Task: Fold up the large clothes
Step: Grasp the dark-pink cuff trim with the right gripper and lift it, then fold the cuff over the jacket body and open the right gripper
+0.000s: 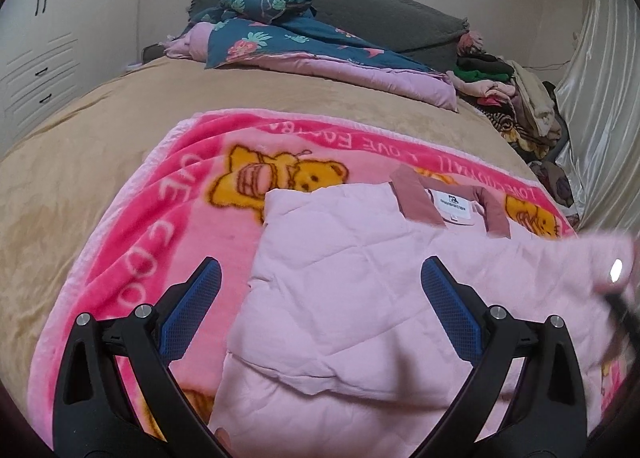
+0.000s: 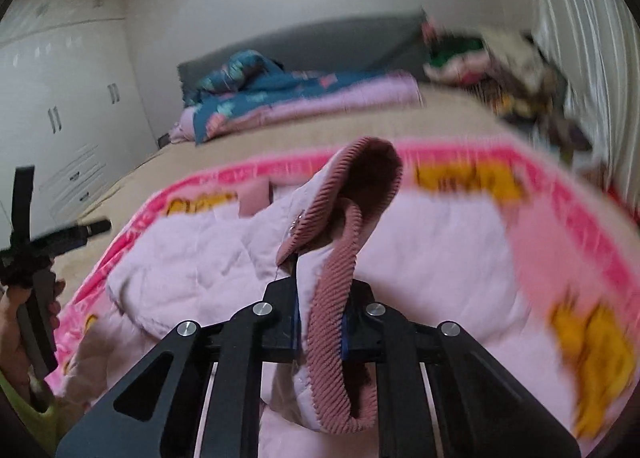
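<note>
A pale pink quilted jacket (image 1: 360,278) lies on a bright pink bear-print blanket (image 1: 172,218), its dusty-pink collar (image 1: 416,198) and label pointing toward the far side. My left gripper (image 1: 322,278) hovers open over the jacket's left part, with nothing between its blue pads (image 1: 200,298). In the right wrist view my right gripper (image 2: 320,298) is shut on the jacket's ribbed dusty-pink sleeve cuff (image 2: 360,186), lifted off the jacket (image 2: 200,258), and the cuff loops above the jaws. A hand holds the left gripper (image 2: 36,242) at that view's left edge.
The blanket covers a tan bedspread (image 1: 100,130). A folded teal floral quilt (image 1: 288,38) lies by the grey headboard (image 1: 380,10). A clothes pile (image 1: 516,98) sits at the far right beside a pale curtain (image 1: 600,98). White wardrobes (image 1: 48,38) stand to the left.
</note>
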